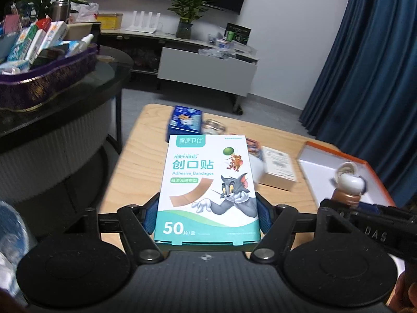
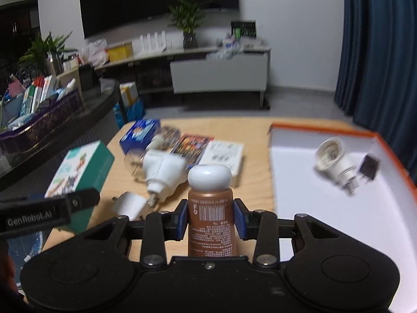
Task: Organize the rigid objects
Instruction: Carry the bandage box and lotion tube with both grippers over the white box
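Clamped between my right gripper's (image 2: 210, 215) blue pads, a brown bottle (image 2: 210, 208) with a white cap stands upright, its long axis running straight up out of the jaws, cap end away from me. To its right, just past the table's edge of clutter, sits the orange-rimmed white tray (image 2: 307, 130), which already holds a white lamp socket (image 2: 335, 160) and a small black part (too blurred to name). That tray lies right of and beyond the bottle, so by my reckoning the right hand is the nearer one for a drop there. Over in my left gripper (image 1: 208, 215), the pads are pressed on the two long sides of an adhesive-bandage box (image 1: 207, 187), held flat with its length pointing away from me above the wooden table (image 1: 146, 140). From that side the tray (image 1: 336, 147) is far off to the right, beyond a cream carton (image 1: 277, 169). White plug adapters (image 2: 163, 172) and a blue box (image 2: 140, 134) remain loose on the table.
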`<state>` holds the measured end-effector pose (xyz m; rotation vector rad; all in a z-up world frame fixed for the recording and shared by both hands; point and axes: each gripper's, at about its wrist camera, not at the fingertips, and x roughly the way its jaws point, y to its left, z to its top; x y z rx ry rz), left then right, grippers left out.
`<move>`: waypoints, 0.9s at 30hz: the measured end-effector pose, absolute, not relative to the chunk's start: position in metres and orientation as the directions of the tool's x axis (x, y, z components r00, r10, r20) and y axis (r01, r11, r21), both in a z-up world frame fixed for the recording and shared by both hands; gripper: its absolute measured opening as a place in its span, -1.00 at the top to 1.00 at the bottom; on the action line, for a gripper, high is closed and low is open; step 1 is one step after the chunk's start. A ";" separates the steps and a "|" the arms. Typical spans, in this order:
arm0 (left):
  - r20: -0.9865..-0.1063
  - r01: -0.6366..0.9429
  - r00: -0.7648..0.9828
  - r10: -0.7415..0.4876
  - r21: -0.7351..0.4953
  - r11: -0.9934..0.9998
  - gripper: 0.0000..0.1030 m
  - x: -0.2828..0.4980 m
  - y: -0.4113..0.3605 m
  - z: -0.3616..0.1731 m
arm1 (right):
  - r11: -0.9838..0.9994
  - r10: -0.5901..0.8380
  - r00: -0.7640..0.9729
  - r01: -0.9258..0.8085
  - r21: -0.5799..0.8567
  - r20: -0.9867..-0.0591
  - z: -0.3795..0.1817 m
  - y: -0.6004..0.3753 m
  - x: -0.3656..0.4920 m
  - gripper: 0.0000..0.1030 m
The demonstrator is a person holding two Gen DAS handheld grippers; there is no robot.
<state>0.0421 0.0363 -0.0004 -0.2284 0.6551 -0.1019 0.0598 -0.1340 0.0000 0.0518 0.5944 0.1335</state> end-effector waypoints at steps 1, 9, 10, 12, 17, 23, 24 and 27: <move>-0.588 0.038 0.790 -0.175 -0.237 0.971 -0.39 0.040 0.030 0.002 | 0.991 0.134 0.829 -0.105 0.085 -0.543 0.004 -0.140 0.056 0.13; -0.557 0.192 0.791 -0.253 -0.166 0.967 -0.39 0.028 -0.031 0.019 | 0.996 0.068 0.885 -0.036 0.079 -0.461 0.029 -0.189 0.028 0.14; -0.553 0.210 0.789 -0.269 -0.168 0.963 -0.39 0.028 -0.038 0.021 | 0.996 0.056 0.890 -0.021 0.082 -0.452 0.032 -0.197 0.025 0.14; -0.544 0.244 0.783 -0.300 -0.175 0.954 -0.39 0.029 -0.054 0.026 | 0.996 0.027 0.899 0.012 0.085 -0.437 0.036 -0.214 0.018 0.14; -0.532 0.319 0.770 -0.353 -0.158 0.934 -0.39 0.035 -0.095 0.033 | 0.990 -0.060 0.910 0.106 0.092 -0.410 0.046 -0.263 0.004 0.14; -0.532 0.344 0.760 -0.375 -0.160 0.925 -0.39 0.040 -0.135 0.031 | 0.987 -0.111 0.898 0.151 0.062 -0.425 0.047 -0.310 -0.003 0.14; -0.534 0.343 0.759 -0.373 -0.160 0.926 -0.39 0.041 -0.140 0.029 | 0.987 -0.112 0.894 0.150 0.055 -0.433 0.045 -0.315 -0.003 0.14; -0.551 0.338 0.751 -0.364 -0.153 0.929 -0.39 0.045 -0.154 0.024 | 0.989 -0.100 0.887 0.137 0.050 -0.451 0.040 -0.327 -0.001 0.14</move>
